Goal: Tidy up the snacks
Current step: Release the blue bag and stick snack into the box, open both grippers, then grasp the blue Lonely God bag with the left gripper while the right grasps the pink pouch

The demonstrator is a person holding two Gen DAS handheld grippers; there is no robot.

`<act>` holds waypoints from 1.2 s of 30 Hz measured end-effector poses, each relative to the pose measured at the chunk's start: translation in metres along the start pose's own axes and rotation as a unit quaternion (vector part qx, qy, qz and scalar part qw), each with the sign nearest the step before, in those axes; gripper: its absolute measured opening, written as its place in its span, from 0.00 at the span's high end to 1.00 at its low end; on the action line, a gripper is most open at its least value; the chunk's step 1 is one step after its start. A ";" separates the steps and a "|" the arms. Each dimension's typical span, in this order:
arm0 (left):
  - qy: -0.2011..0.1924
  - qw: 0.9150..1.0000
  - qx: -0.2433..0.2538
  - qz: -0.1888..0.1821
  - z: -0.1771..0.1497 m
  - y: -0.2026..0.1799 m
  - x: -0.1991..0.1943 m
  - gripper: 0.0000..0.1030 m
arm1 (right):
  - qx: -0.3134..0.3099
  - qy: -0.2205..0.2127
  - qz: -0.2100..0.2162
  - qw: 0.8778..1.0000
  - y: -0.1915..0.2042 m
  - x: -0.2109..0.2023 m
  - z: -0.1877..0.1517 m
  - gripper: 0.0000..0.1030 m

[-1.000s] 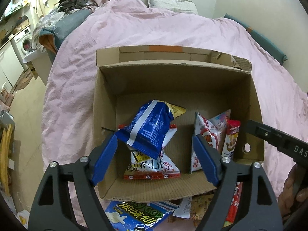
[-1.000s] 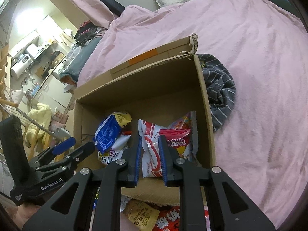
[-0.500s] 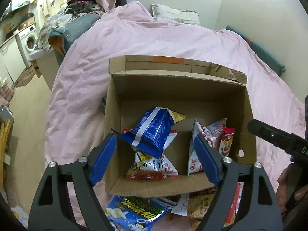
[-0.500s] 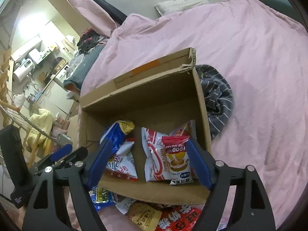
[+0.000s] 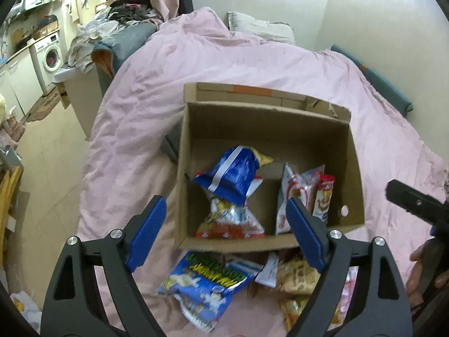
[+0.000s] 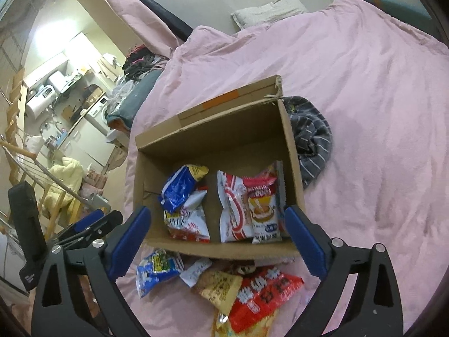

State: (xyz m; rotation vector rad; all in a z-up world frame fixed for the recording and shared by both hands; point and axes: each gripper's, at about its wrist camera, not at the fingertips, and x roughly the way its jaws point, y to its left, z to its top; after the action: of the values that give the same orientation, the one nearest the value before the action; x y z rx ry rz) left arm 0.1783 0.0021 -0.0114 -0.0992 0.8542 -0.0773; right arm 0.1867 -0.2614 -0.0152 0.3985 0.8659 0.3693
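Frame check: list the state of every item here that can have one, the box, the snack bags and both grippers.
Cardboard box: open, flaps up, partly filled.
Blue bag: inside the box, leaning on another bag.
Red and white bags: standing upright in the box.
Loose bags: lying on the bedspread outside the box.
Left gripper: open, empty.
Right gripper: just opened, empty.

A bed (image 5: 252, 64) under a rumpled pink duvet (image 6: 364, 84) fills the room, a pale pillow (image 5: 261, 29) against the cream wall (image 5: 364, 14). At left, beige floor (image 5: 50, 154) leads to a washing machine (image 5: 52, 53) beside piled laundry (image 5: 126, 16).
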 end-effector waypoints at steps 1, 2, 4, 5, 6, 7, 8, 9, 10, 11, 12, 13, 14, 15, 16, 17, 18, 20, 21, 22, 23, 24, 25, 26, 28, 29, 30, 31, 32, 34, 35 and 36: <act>0.002 1.000 0.001 0.006 -0.003 0.001 -0.003 0.18 | 0.004 0.000 0.001 1.000 -0.002 -0.005 -0.003 0.05; 0.005 1.000 0.001 0.009 -0.006 0.003 -0.005 0.18 | 0.006 -0.001 0.000 1.000 -0.002 -0.007 -0.006 0.05; 0.010 1.000 -0.002 0.012 -0.011 0.006 -0.008 0.18 | 0.011 -0.004 -0.002 1.000 -0.005 -0.015 -0.010 0.04; 0.012 1.000 -0.004 0.013 -0.014 0.009 -0.010 0.18 | 0.014 -0.005 -0.003 1.000 -0.007 -0.018 -0.012 0.04; 0.016 1.000 -0.007 0.013 -0.017 0.011 -0.012 0.18 | 0.017 -0.006 -0.005 1.000 -0.008 -0.021 -0.013 0.04; 0.020 1.000 -0.011 0.013 -0.020 0.013 -0.013 0.18 | 0.021 -0.007 -0.006 1.000 -0.011 -0.023 -0.014 0.04; 0.025 0.999 -0.015 0.013 -0.024 0.015 -0.014 0.18 | 0.024 -0.008 -0.008 1.000 -0.012 -0.025 -0.016 0.04; 0.029 0.999 -0.018 0.013 -0.027 0.017 -0.015 0.18 | 0.030 -0.007 -0.012 0.999 -0.016 -0.027 -0.018 0.04; 0.036 0.999 -0.021 0.013 -0.031 0.019 -0.015 0.18 | 0.033 -0.003 -0.019 0.999 -0.019 -0.027 -0.020 0.04; 0.042 0.999 -0.024 0.014 -0.035 0.021 -0.015 0.18 | 0.036 0.000 -0.025 0.999 -0.022 -0.027 -0.023 0.04; 0.047 0.998 -0.026 0.014 -0.037 0.023 -0.014 0.18 | 0.040 0.005 -0.032 0.999 -0.026 -0.027 -0.026 0.04; 0.053 0.998 -0.028 0.016 -0.040 0.025 -0.014 0.18 | 0.044 0.014 -0.040 0.998 -0.031 -0.026 -0.030 0.04; 0.057 0.998 -0.030 0.019 -0.042 0.027 -0.013 0.18 | 0.048 0.026 -0.049 0.997 -0.036 -0.024 -0.034 0.04; 0.062 0.997 -0.032 0.021 -0.044 0.029 -0.012 0.18 | 0.049 0.039 -0.061 0.996 -0.041 -0.021 -0.038 0.04; 0.066 0.997 -0.033 0.023 -0.045 0.032 -0.011 0.18 | 0.049 0.050 -0.075 0.995 -0.045 -0.019 -0.042 0.04; 0.068 0.997 -0.036 0.025 -0.046 0.035 -0.011 0.18 | 0.049 0.064 -0.092 0.993 -0.050 -0.016 -0.048 0.04; 0.070 0.996 -0.038 0.027 -0.046 0.038 -0.010 0.18 | 0.049 0.084 -0.112 0.989 -0.056 -0.011 -0.054 0.04; 0.076 0.996 -0.046 0.032 -0.048 0.045 -0.008 0.18 | 0.054 0.138 -0.152 0.977 -0.072 0.004 -0.070 0.04; 0.082 0.995 -0.051 0.032 -0.049 0.048 -0.006 0.18 | 0.058 0.150 -0.171 0.972 -0.078 0.008 -0.077 0.04; 0.086 0.994 -0.054 0.032 -0.050 0.050 -0.004 0.18 | 0.062 0.165 -0.182 0.967 -0.083 0.013 -0.084 0.05; 0.093 0.993 -0.059 0.033 -0.051 0.052 -0.001 0.18 | 0.065 0.189 -0.178 0.964 -0.086 0.021 -0.092 0.05; 0.096 0.993 -0.063 0.034 -0.051 0.053 0.000 0.18 | 0.064 0.199 -0.173 0.962 -0.087 0.025 -0.097 0.06; 0.099 0.992 -0.069 0.034 -0.051 0.055 0.002 0.18 | 0.060 0.212 -0.172 0.960 -0.086 0.032 -0.102 0.07; 0.102 0.991 -0.075 0.034 -0.051 0.057 0.003 0.18 | 0.052 0.219 -0.177 0.958 -0.084 0.036 -0.107 0.08; 0.102 0.991 -0.081 0.036 -0.049 0.059 0.005 0.18 | 0.024 0.236 -0.192 0.952 -0.078 0.048 -0.113 0.10; 0.102 0.991 -0.082 0.039 -0.048 0.060 0.005 0.18 | 0.004 0.242 -0.209 0.947 -0.074 0.053 -0.116 0.19; 0.103 0.990 -0.083 0.042 -0.048 0.061 0.006 0.18 | -0.010 0.245 -0.225 0.943 -0.073 0.057 -0.119 0.26; 0.107 0.990 -0.085 0.043 -0.048 0.062 0.008 0.18 | -0.023 0.252 -0.242 0.937 -0.073 0.061 -0.121 0.28; 0.111 0.989 -0.089 0.043 -0.048 0.064 0.011 0.18 | -0.028 0.256 -0.249 0.934 -0.074 0.063 -0.124 0.35; 0.125 0.986 -0.100 0.037 -0.050 0.068 0.017 0.18 | -0.031 0.256 -0.255 0.932 -0.077 0.061 -0.125 0.47; 0.133 0.985 -0.106 0.032 -0.052 0.069 0.020 0.18 | -0.031 0.252 -0.256 0.933 -0.078 0.058 -0.125 0.53; 0.144 0.983 -0.112 0.028 -0.054 0.070 0.025 0.18 | -0.029 0.249 -0.254 0.934 -0.079 0.056 -0.124 0.58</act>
State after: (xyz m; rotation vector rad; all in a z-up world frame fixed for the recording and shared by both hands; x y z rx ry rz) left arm 0.1564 0.0660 -0.0736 -0.2798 1.1530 0.0583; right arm 0.1335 -0.2801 -0.1623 0.0073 1.4086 0.0064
